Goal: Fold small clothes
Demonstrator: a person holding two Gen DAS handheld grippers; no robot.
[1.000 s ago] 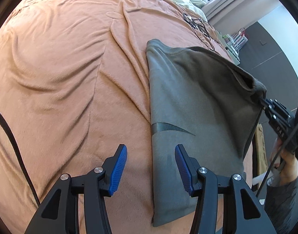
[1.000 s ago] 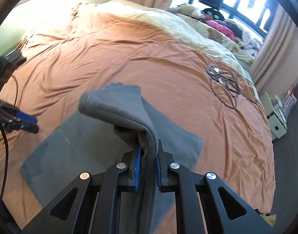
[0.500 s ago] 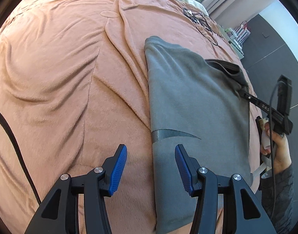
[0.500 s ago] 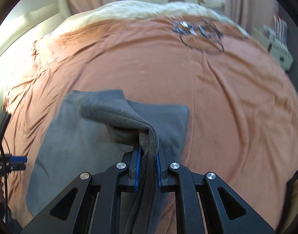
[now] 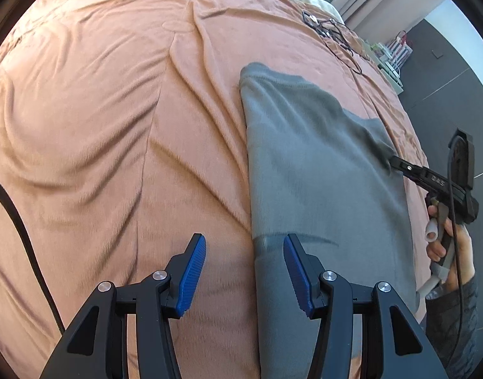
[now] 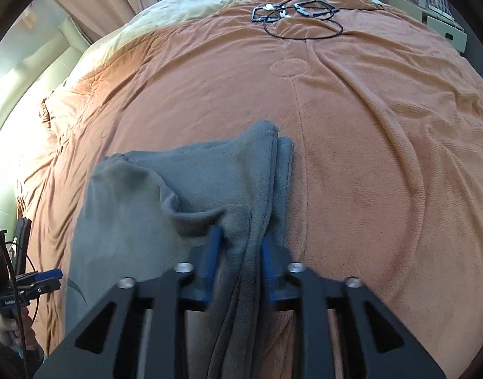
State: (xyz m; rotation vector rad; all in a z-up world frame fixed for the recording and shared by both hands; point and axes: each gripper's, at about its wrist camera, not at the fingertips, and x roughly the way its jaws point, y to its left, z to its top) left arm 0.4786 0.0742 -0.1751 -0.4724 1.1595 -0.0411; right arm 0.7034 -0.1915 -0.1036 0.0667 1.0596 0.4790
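Observation:
A grey fleece garment [image 5: 317, 177] with a dark swoosh mark lies folded lengthwise on the orange bedspread [image 5: 115, 126]. My left gripper [image 5: 244, 252] hovers open over its near left edge, nothing between the blue pads. In the right wrist view the garment [image 6: 178, 195] lies flat with bunched folds running back between my fingers. My right gripper [image 6: 241, 240] is opening, its blue pads now standing apart from the cloth that still lies between them. From the left wrist view the right gripper [image 5: 396, 162] rests at the garment's right edge, held by a hand [image 5: 443, 243].
Black cables and small frames [image 6: 295, 12] lie on the far part of the bed. A cream blanket [image 6: 191, 6] covers the head end. A low white shelf [image 5: 390, 60] stands beside the bed on a dark floor. A black cable [image 5: 17, 221] trails at left.
My right gripper carried the raised garment edge down and across, laid it flat, and its jaws have parted from the cloth. The left gripper drifted slightly, still open.

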